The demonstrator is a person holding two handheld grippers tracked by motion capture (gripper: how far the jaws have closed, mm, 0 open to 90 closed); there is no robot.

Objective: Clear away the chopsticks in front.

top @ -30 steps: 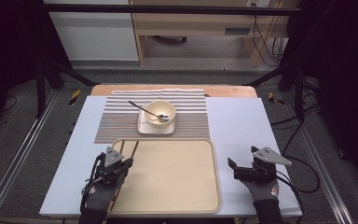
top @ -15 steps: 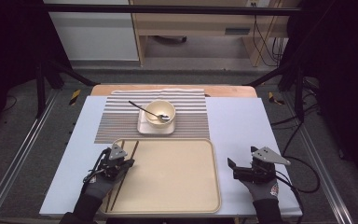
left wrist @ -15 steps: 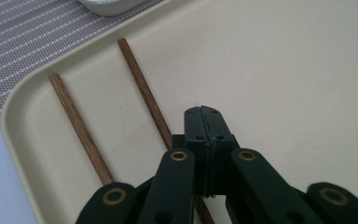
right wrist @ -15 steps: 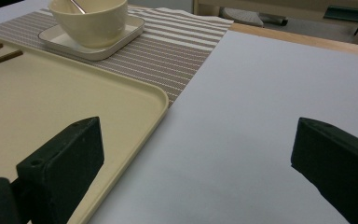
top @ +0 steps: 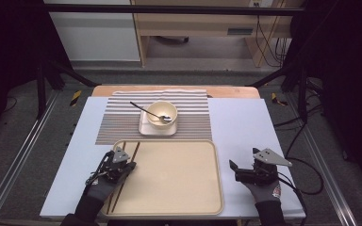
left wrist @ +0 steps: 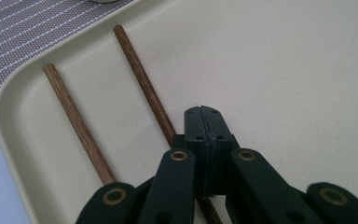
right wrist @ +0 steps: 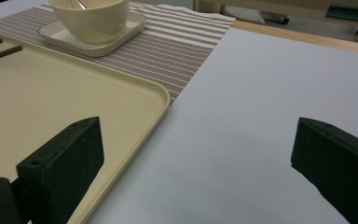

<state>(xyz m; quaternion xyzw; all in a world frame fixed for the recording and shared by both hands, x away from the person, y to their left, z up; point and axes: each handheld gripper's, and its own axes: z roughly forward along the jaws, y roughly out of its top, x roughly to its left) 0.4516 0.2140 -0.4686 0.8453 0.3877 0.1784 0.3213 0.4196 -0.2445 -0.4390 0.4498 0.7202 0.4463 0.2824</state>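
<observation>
Along the left edge of the flat beige plastic tray, two brown wooden chopsticks lie side by side, the left gripper pressed shut over one, while the right gripper gapes wide above the pale blue table.

Broad bare stretch across the middle and 3 o'clock half of the tray. Passage at its 9 o'clock edge blocked by two chopsticks lying lengthwise. Toward 12 o'clock, beyond the rim, barred by a bowl with spoon on a square plate. Open tabletop at 3 o'clock.
</observation>
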